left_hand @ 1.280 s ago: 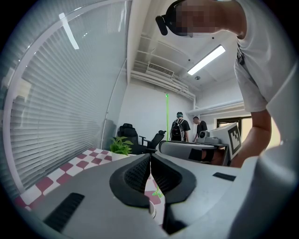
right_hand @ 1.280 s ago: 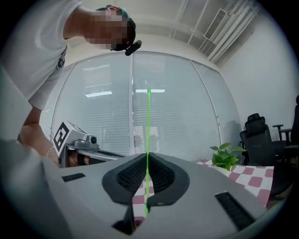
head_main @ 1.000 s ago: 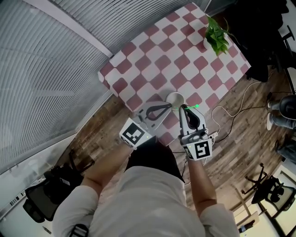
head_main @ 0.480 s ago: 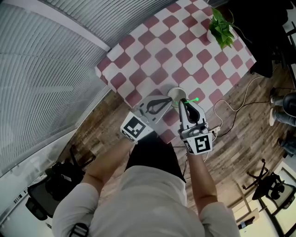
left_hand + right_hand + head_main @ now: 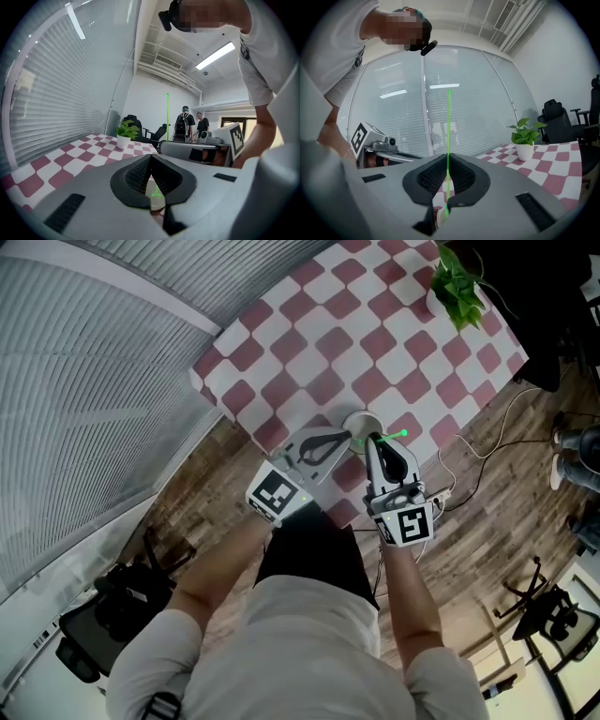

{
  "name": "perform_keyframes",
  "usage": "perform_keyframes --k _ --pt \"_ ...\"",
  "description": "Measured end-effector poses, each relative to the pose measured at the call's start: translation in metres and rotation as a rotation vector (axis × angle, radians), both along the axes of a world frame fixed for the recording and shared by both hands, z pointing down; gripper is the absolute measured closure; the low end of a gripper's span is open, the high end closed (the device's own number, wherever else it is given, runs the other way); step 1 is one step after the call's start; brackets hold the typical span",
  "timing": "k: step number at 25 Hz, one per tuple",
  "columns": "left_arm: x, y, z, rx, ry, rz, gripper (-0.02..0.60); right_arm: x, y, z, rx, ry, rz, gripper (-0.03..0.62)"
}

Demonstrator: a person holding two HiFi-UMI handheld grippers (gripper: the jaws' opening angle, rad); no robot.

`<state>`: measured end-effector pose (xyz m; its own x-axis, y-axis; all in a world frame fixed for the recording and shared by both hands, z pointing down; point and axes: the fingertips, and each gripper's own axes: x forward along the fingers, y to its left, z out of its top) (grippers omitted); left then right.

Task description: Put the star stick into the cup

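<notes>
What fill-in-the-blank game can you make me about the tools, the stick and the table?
The right tool is shut on a thin stick coloured ___.
The left tool reaches the small white ___ on the table.
The pot at the table's far corner holds a leafy ___.
Missing words: green; cup; plant.

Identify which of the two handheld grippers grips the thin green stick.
The right gripper: the thin green star stick stands clamped between its jaws; the left gripper holds no stick.
</notes>
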<state>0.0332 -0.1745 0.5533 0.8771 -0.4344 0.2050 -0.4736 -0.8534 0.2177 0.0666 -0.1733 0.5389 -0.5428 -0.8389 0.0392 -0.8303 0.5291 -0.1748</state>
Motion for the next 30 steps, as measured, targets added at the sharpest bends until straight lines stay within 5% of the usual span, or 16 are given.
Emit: perform_keyframes --k 30 --pt "0.001 -0.008 0.037 -0.049 -0.046 -0.011 0.549 -0.009 -0.005 0.045 -0.068 0.038 -0.016 0.556"
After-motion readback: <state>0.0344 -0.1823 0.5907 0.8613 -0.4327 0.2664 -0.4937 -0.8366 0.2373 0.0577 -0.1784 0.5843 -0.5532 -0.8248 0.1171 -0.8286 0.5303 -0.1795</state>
